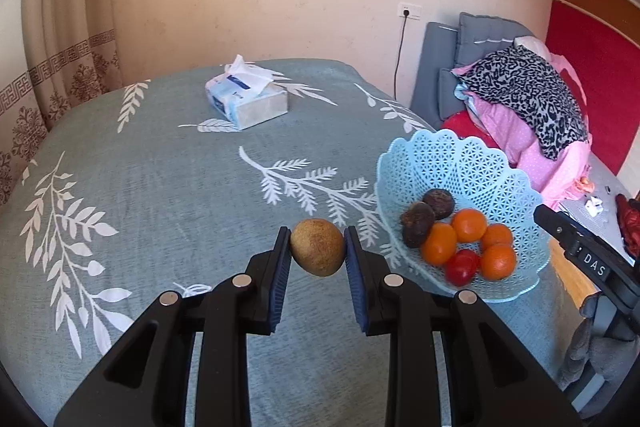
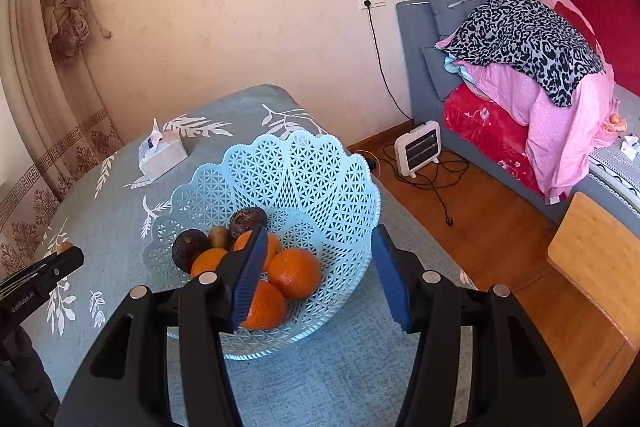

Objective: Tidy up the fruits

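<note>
My left gripper [image 1: 317, 233] is shut on a brown, rough-skinned round fruit [image 1: 317, 249], held above the grey-green leaf-print tablecloth [image 1: 160, 187] just left of the basket. The pale blue lattice basket [image 1: 440, 155] [image 2: 296, 155] holds several oranges [image 2: 295, 277], two dark wrinkled fruits [image 1: 418, 229], a small red fruit [image 1: 461, 267] and a small brown fruit [image 2: 219, 237]. My right gripper [image 2: 320, 231] hangs open over the basket's near side. Its blue pads [image 2: 394, 287] touch nothing; an orange lies below and behind the left one.
A tissue box [image 1: 248, 99] [image 2: 162, 155] sits at the far side of the table. The table edge drops to a wooden floor on the right, with a small heater [image 2: 418, 147], cables, a wooden stool [image 2: 600, 259] and a bed piled with bedding [image 2: 520, 67].
</note>
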{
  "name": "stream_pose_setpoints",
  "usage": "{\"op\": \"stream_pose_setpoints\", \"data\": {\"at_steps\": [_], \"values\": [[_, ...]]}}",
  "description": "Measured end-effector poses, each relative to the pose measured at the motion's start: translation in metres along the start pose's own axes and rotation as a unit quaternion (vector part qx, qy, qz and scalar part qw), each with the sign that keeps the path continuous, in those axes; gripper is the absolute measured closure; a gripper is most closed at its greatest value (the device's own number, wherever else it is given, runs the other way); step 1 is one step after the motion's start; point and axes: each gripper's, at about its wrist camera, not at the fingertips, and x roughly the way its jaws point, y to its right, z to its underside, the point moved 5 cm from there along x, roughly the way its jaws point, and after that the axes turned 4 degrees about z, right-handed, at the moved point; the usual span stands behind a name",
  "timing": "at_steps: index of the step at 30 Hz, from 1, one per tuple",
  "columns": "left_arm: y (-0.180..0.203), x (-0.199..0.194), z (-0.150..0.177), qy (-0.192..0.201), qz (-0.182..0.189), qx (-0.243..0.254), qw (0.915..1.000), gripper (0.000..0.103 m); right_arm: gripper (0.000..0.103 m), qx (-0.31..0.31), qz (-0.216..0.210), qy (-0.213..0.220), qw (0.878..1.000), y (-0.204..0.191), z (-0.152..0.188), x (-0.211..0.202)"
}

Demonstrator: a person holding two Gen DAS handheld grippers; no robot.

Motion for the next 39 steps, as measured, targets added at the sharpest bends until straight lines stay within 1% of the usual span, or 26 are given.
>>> {"op": "stream_pose_setpoints", "data": {"at_steps": [10, 15, 16, 17, 18, 19, 20, 22, 25, 27, 28, 29, 31, 33, 39], "values": [[0.046, 0.027, -0.002, -0.029, 0.058, 0.023, 0.9976, 0.076, 0.047, 0.021, -0.01, 0.0, 1.0, 0.01, 0.0, -0.005], [0.068, 0.04, -0.001, -0.038, 0.08, 0.038, 0.9954, 0.075, 0.047, 0.025, -0.014, -0.006, 1.0, 0.012, 0.002, -0.003], [0.07, 0.042, -0.001, -0.039, 0.08, 0.038, 0.9953, 0.067, 0.046, 0.024, -0.015, -0.007, 1.0, 0.011, 0.002, -0.003], [0.071, 0.044, -0.001, -0.041, 0.08, 0.036, 0.9953, 0.048, 0.046, 0.023, -0.016, -0.008, 1.0, 0.012, 0.002, -0.003], [0.07, 0.044, -0.001, -0.038, 0.078, 0.032, 0.9957, 0.037, 0.043, 0.023, -0.016, -0.008, 1.0, 0.012, 0.002, -0.003], [0.068, 0.043, -0.002, -0.031, 0.073, 0.03, 0.9964, 0.029, 0.04, 0.025, -0.017, -0.008, 1.0, 0.012, 0.002, -0.003], [0.066, 0.042, -0.003, -0.026, 0.067, 0.03, 0.997, 0.029, 0.035, 0.027, -0.017, -0.006, 0.999, 0.013, 0.002, -0.004], [0.062, 0.042, -0.003, -0.026, 0.059, 0.03, 0.9975, 0.028, 0.035, 0.025, -0.016, -0.006, 1.0, 0.014, 0.002, -0.006], [0.053, 0.039, -0.004, -0.016, 0.038, 0.031, 0.9987, 0.021, 0.035, 0.027, -0.017, -0.008, 0.999, 0.016, 0.003, -0.007], [0.049, 0.036, -0.005, -0.009, 0.016, 0.039, 0.9991, 0.017, 0.034, 0.026, -0.018, -0.009, 0.999, 0.015, 0.004, -0.008], [0.048, 0.034, -0.006, -0.004, 0.004, 0.043, 0.999, 0.013, 0.034, 0.024, -0.019, -0.01, 0.999, 0.014, 0.005, -0.008], [0.046, 0.032, -0.006, 0.001, -0.007, 0.047, 0.9989, 0.012, 0.034, 0.021, -0.021, -0.011, 0.999, 0.013, 0.005, -0.009], [0.043, 0.029, -0.006, 0.006, -0.026, 0.056, 0.9981, 0.012, 0.03, 0.012, -0.028, -0.014, 0.999, 0.008, 0.006, -0.011], [0.043, 0.026, -0.006, 0.012, -0.033, 0.066, 0.9972, 0.012, 0.024, 0.001, -0.032, -0.014, 0.999, 0.002, 0.007, -0.013], [0.047, 0.015, -0.005, 0.034, -0.066, 0.099, 0.9923, 0.011, 0.016, -0.029, -0.035, -0.01, 0.999, -0.013, 0.011, -0.02]]}}
